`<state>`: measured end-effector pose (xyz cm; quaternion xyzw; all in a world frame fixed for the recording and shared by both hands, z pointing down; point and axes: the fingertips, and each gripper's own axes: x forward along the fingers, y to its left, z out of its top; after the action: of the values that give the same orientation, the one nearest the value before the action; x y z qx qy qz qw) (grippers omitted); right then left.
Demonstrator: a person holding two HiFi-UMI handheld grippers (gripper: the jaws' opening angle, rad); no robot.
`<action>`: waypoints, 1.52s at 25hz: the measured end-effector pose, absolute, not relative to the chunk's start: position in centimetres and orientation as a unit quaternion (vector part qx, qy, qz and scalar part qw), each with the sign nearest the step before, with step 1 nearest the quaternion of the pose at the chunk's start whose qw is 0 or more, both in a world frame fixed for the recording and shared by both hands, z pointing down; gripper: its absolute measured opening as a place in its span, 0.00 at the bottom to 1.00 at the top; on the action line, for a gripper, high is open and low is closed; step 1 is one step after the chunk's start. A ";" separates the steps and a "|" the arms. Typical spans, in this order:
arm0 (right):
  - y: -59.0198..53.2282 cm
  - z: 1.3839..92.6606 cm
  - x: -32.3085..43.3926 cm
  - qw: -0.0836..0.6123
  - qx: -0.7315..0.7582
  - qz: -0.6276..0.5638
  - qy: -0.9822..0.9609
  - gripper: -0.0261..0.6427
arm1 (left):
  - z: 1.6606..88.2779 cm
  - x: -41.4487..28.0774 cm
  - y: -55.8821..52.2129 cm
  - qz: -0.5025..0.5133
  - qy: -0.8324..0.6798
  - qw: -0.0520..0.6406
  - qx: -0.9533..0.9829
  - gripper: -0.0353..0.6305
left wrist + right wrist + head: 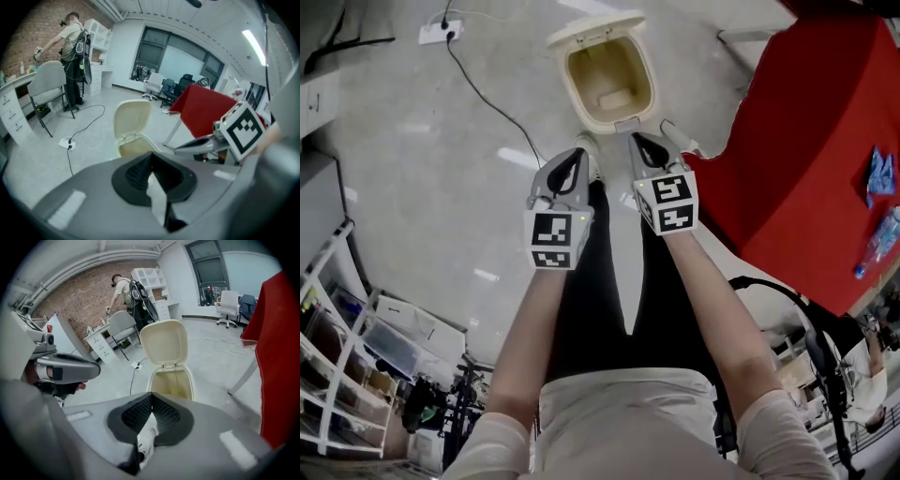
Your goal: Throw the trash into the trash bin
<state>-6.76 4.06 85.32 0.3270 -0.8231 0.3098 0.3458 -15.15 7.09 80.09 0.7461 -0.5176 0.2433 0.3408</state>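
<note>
An open cream trash bin [567, 82] stands on the floor ahead of me, lid [595, 26] tipped back, and I see no trash in it. My left gripper [577, 155] and right gripper [639, 141] hang side by side just short of the bin, above my white shoes. Both are shut with nothing between the jaws. In the left gripper view the left gripper [150, 157] points at the bin [123, 147]. The right gripper [151, 397] faces the bin [174, 380] as well. A blue crumpled item [880, 175] and a plastic bottle [877, 242] lie on the red table.
The red-draped table [806, 141] stands right of the bin. A power strip [441, 33] with a black cable lies on the floor at the left. White shelves [337, 347] stand at the lower left. A person [72, 47] and a grey chair [47, 86] are far back.
</note>
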 end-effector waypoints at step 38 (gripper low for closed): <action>11.1 50.5 -0.6 0.254 0.370 0.254 -0.857 0.04 | 49.0 -10.3 12.4 0.239 -0.372 0.293 0.847 0.06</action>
<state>-0.61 11.07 50.48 0.3697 -0.8569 0.2539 0.2541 -10.29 12.41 49.02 0.8475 -0.3723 0.2394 0.2931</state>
